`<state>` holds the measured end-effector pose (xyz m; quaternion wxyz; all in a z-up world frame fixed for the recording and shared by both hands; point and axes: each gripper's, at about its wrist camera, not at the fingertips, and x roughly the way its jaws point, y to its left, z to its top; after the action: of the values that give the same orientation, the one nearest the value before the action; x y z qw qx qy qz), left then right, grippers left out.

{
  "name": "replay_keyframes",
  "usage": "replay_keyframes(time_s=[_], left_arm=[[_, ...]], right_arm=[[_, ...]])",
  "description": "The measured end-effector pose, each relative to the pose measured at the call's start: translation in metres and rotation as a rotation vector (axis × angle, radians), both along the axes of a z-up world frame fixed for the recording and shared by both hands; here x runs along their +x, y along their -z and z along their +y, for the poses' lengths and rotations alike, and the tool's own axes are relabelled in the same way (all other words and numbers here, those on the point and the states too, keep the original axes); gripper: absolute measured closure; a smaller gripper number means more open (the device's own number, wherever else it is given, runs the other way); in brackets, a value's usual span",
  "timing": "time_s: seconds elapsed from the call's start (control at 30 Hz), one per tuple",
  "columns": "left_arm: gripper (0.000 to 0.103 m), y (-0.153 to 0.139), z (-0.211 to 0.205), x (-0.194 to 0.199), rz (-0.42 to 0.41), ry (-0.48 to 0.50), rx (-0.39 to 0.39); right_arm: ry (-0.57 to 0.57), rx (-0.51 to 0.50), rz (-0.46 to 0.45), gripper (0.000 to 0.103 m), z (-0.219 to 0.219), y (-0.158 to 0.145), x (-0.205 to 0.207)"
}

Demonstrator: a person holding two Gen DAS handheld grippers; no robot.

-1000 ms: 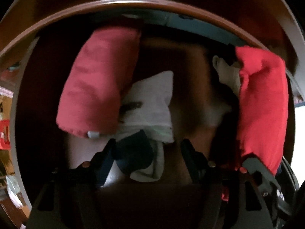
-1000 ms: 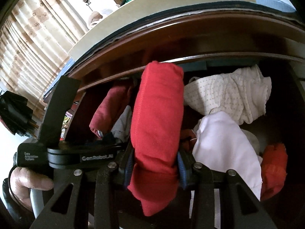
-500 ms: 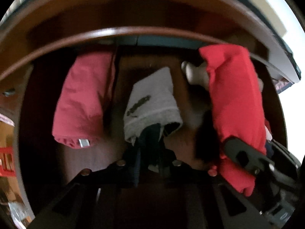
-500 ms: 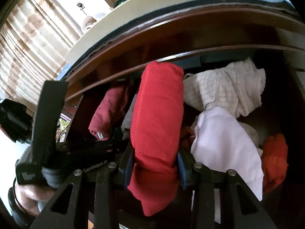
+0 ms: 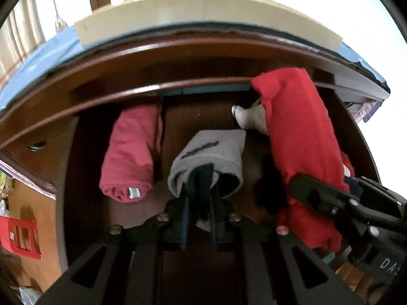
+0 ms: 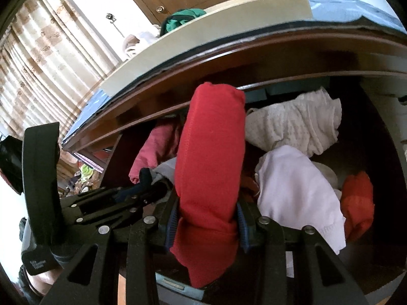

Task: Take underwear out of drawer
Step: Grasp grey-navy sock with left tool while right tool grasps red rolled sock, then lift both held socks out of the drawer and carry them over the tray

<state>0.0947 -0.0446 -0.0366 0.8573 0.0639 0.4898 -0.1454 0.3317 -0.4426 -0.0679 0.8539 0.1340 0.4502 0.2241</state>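
Observation:
The dark wooden drawer (image 5: pixel 84 167) is open. My left gripper (image 5: pixel 199 203) is shut on grey underwear (image 5: pixel 211 152) with a dark waistband, lifted above the drawer floor. My right gripper (image 6: pixel 206 218) is shut on rolled red underwear (image 6: pixel 211 167), held upright over the drawer; it also shows at the right of the left wrist view (image 5: pixel 300 132). A dark pink rolled pair (image 5: pixel 132 152) lies at the drawer's left. The left gripper shows at the lower left of the right wrist view (image 6: pixel 137 193).
White dotted underwear (image 6: pixel 300 124), a pale pink piece (image 6: pixel 297 190) and an orange piece (image 6: pixel 356 203) lie in the drawer's right part. The desk top edge (image 5: pixel 203 53) overhangs the drawer. A beige board (image 5: pixel 203 12) lies on top. A red crate (image 5: pixel 20 236) stands at the lower left.
My left gripper has shut on the grey underwear and drawn back and up, lifting it from the drawer floor. My right gripper still holds the red roll, raised slightly.

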Motion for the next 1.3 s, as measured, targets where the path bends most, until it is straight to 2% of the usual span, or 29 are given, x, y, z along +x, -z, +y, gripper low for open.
replay_keyframes(time_s=[0.07, 0.1, 0.27, 0.33, 0.5, 0.67, 0.9, 1.3], left_arm=[[0.092, -0.009, 0.001, -0.011, -0.03, 0.005, -0.008], [0.093, -0.023, 0.001, -0.013, -0.038, 0.007, -0.021], [0.093, -0.039, 0.034, -0.022, -0.078, 0.033, -0.204], [0.093, -0.039, 0.032, -0.025, -0.104, 0.025, -0.225], [0.093, -0.052, 0.045, -0.037, -0.139, 0.001, -0.233], [0.093, -0.059, 0.044, -0.044, -0.184, 0.024, -0.251], [0.093, -0.091, 0.044, -0.051, -0.267, 0.032, -0.259], [0.093, -0.129, 0.034, -0.029, -0.376, 0.035, -0.255]], right_arm=[[0.0, 0.002, -0.011, 0.061, -0.001, -0.004, -0.005], [0.001, 0.008, -0.017, 0.061, -0.002, -0.006, -0.007], [0.014, 0.029, -0.04, 0.061, -0.01, -0.018, -0.017], [0.028, 0.041, -0.049, 0.062, -0.015, -0.023, -0.02], [0.056, 0.059, -0.068, 0.062, -0.024, -0.032, -0.029], [0.05, 0.062, -0.081, 0.062, -0.021, -0.041, -0.034], [0.052, 0.064, -0.126, 0.062, -0.022, -0.061, -0.038], [0.07, 0.067, -0.219, 0.062, -0.026, -0.105, -0.016]])
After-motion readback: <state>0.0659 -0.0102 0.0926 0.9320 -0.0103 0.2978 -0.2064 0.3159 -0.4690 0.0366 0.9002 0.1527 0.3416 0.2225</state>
